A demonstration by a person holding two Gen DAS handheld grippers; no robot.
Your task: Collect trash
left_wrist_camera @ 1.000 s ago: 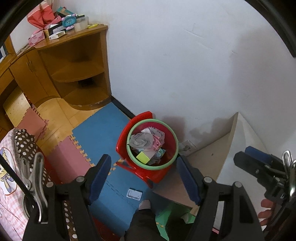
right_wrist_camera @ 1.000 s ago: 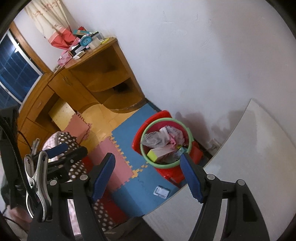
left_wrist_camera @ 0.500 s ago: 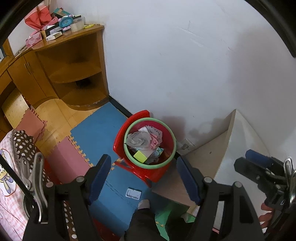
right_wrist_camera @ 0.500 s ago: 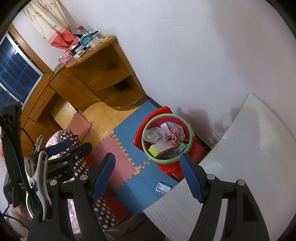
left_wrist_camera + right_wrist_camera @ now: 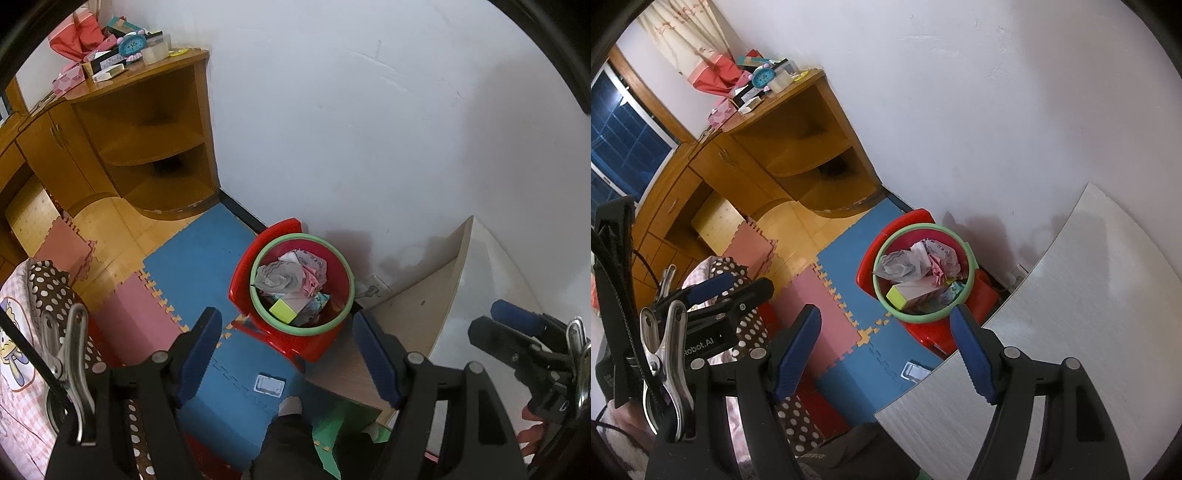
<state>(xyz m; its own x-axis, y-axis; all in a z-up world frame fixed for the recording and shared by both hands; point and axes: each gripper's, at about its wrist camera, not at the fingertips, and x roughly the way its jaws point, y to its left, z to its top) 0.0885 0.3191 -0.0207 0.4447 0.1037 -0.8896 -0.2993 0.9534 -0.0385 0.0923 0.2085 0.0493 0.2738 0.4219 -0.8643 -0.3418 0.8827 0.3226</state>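
Note:
A red bin with a green rim [image 5: 334,321] [image 5: 882,291] stands on the floor against the white wall, filled with crumpled paper, a plastic bag [image 5: 279,275] and a yellow-ended box [image 5: 282,310]. Both grippers are held high above the floor. My left gripper [image 5: 291,354] is open with nothing between its blue pads; the bin shows through the gap. My right gripper [image 5: 884,350] is open and empty too, and it also appears at the right edge of the left wrist view [image 5: 517,328]. A small white wrapper [image 5: 269,384] [image 5: 914,370] lies on the blue mat in front of the bin.
A white tabletop [image 5: 1071,314] reaches in from the right, beside the bin. A wooden corner shelf [image 5: 147,140] with clutter on top stands at the left. Blue and pink foam mats [image 5: 136,321] cover the floor. A person's foot [image 5: 291,406] and dark trouser leg are below.
Both views have drifted slightly, so the bin sits a little lower and more to the right in each picture. Both grippers stay open the same width.

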